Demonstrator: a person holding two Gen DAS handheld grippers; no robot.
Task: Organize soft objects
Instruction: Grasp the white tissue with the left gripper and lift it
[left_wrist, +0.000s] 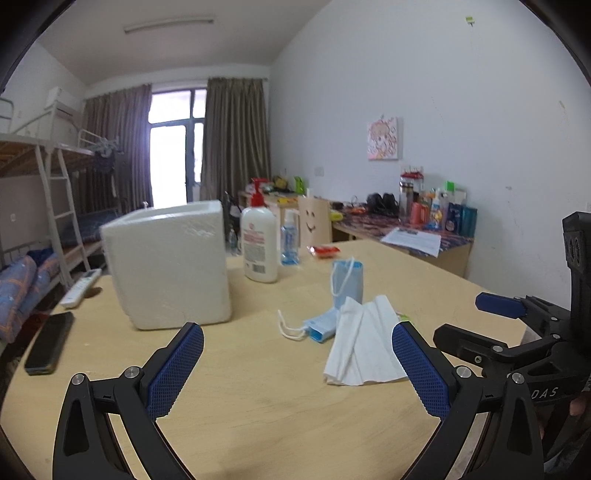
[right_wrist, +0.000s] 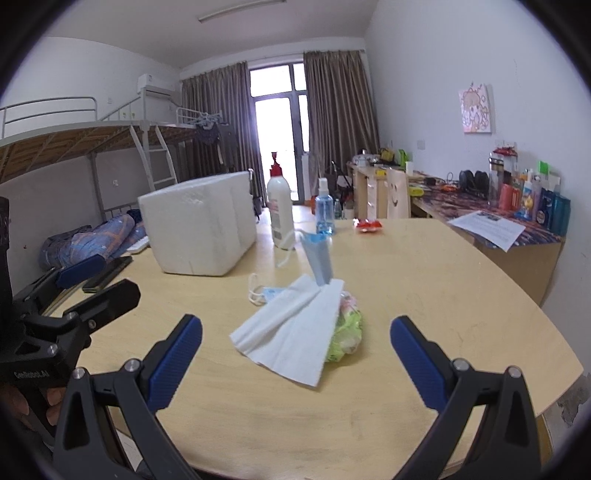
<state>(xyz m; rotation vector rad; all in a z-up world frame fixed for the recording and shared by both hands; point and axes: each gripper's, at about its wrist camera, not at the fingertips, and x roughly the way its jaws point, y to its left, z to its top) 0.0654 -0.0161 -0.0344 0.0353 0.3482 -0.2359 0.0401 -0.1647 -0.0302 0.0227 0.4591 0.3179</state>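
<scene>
Right wrist view is showing nothing sorted: tissue (right_wrist: 291, 332) and masks (right_wrist: 319, 258) lying mid-table (right_wrist: 443, 295), foam box (right_wrist: 201, 221) waiting, right gripper (right_wrist: 295, 347) and left gripper (left_wrist: 297, 354) both gaping empty.

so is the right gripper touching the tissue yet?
Apart. The right wrist view shows the right gripper open, bare table between both pads and the tissue.

A green and pink bundle (right_wrist: 349, 328) is half covered by the tissue (right_wrist: 291, 332), and what it is cannot be told. In the left view only a green sliver (left_wrist: 404, 316) is seen. The flat mask (left_wrist: 320, 328) is overlapped at 3 o'clock by the tissue. The lotion label (left_wrist: 255, 246) is too blurred to be read. The phone (right_wrist: 108, 273) is partly hidden by the left gripper (right_wrist: 98, 280).
</scene>
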